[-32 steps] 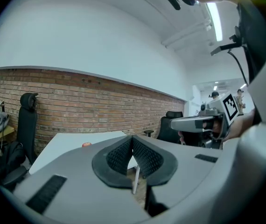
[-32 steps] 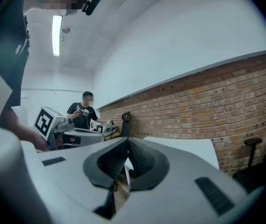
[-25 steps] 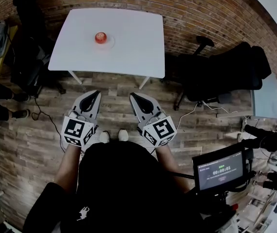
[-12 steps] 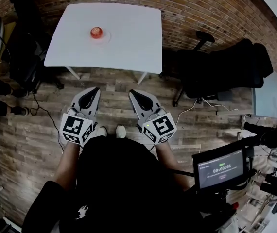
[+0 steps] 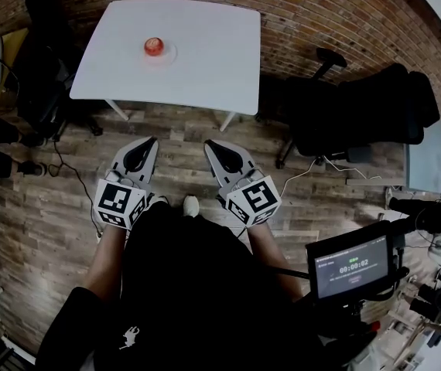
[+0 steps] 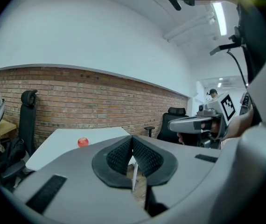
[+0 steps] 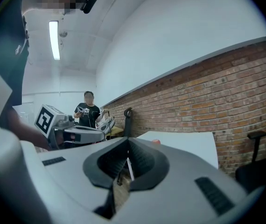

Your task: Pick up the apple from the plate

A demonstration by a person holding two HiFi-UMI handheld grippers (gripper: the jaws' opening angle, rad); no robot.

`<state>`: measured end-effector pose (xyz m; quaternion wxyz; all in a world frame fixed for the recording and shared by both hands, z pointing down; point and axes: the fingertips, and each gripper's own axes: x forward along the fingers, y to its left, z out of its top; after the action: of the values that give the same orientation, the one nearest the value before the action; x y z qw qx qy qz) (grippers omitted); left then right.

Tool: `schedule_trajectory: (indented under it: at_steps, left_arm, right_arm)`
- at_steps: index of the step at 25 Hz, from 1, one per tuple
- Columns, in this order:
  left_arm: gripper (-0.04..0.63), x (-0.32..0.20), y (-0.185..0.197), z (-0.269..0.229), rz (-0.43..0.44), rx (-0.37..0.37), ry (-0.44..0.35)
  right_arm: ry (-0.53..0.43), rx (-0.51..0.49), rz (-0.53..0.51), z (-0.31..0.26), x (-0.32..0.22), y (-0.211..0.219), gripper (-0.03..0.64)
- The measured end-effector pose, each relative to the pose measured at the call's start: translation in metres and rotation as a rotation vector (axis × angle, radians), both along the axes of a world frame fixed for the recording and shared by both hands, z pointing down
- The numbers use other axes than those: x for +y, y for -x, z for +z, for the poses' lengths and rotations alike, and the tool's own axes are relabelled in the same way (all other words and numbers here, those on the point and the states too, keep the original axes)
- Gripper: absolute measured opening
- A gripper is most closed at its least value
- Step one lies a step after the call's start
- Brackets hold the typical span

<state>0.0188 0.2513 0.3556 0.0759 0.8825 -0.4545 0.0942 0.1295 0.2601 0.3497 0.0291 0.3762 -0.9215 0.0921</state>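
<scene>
**Approach stage: apple not yet reached, both grippers empty**

The left gripper point(image 6: 132, 143) is holding its ribbed pads point(image 6: 119, 156) pressed together at the tips, clenched on nothing. The right gripper point(image 7: 127, 146) is showing the same: jaws closed against each other, nothing between them. In the head view both are pointing toward 12 o'clock, side by side and low over the wooden floor point(image 5: 42, 222), well short of the table point(image 5: 213, 60).

The apple point(image 5: 153, 46) is sitting on the small white plate point(image 5: 169, 53), untouched. It is lying at about 11 o'clock from the left gripper, toward the table's far left part. The left gripper view is showing it as a small red spot at 10 o'clock from the jaw tips. The right gripper view is catching only a sliver of red just past the jaws.

Judgement: no part of the pick is done. What is remaining is the whole task: closing the gap to the table, opening one pair of jaws, bringing them around the apple, gripping and lifting it clear of the plate.

A black office chair point(image 5: 336, 114) is standing at 2 o'clock, clear of the route.
</scene>
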Motion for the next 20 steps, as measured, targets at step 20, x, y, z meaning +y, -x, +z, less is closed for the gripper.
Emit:
schedule_trajectory:
  at_steps: [20]
  left_arm:
    - [0.006, -0.007, 0.004, 0.006, -0.031, -0.003, 0.011]
  right_arm:
    - [0.007, 0.012, -0.036, 0.005, -0.013, 0.0, 0.003]
